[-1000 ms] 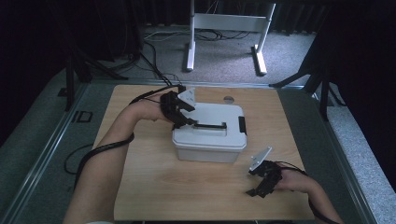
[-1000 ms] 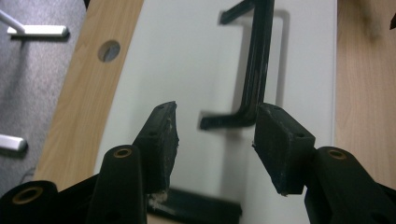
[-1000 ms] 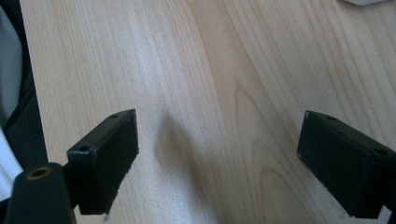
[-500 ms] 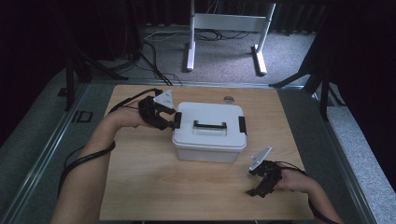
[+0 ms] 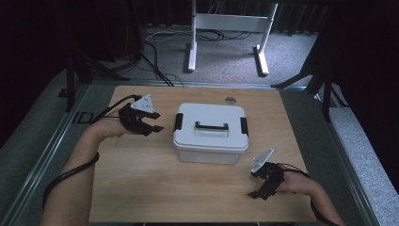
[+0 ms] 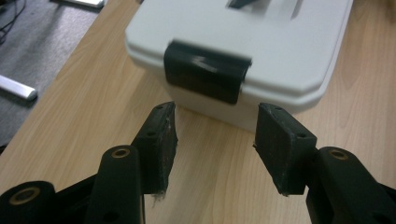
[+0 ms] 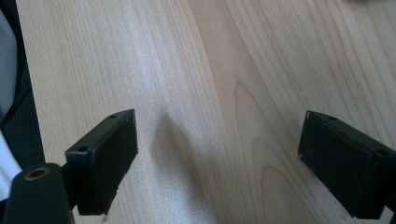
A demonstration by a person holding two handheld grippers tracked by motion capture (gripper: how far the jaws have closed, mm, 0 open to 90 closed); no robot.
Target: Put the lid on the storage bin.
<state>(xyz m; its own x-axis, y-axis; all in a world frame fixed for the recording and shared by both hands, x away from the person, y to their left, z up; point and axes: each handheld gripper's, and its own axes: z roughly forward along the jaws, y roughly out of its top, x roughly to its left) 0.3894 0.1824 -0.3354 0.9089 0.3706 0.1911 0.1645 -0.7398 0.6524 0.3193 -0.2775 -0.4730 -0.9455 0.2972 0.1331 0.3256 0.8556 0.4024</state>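
A white lidded box [image 5: 210, 134] with a black top handle [image 5: 211, 126] sits mid-table, lid on, with a black latch on each short side. My left gripper [image 5: 155, 121] is open just left of the box, its jaws pointing at the left latch [image 5: 178, 122] without touching it. In the left gripper view the latch [image 6: 208, 70] lies ahead of the open gripper [image 6: 215, 140], folded over the lid's edge. My right gripper [image 5: 254, 184] stands open near the table's front right, apart from the box. The right gripper view looks between its open jaws [image 7: 219, 158] at bare wood.
The wooden table [image 5: 141, 179] has a small round grommet [image 5: 230, 100] behind the box. A white frame stand [image 5: 226, 28] is on the floor beyond the far edge. Cables trail from both grippers off the table.
My left gripper has moved from over the box lid out to the left, then lowered to face the left latch. The right gripper has stayed in place.
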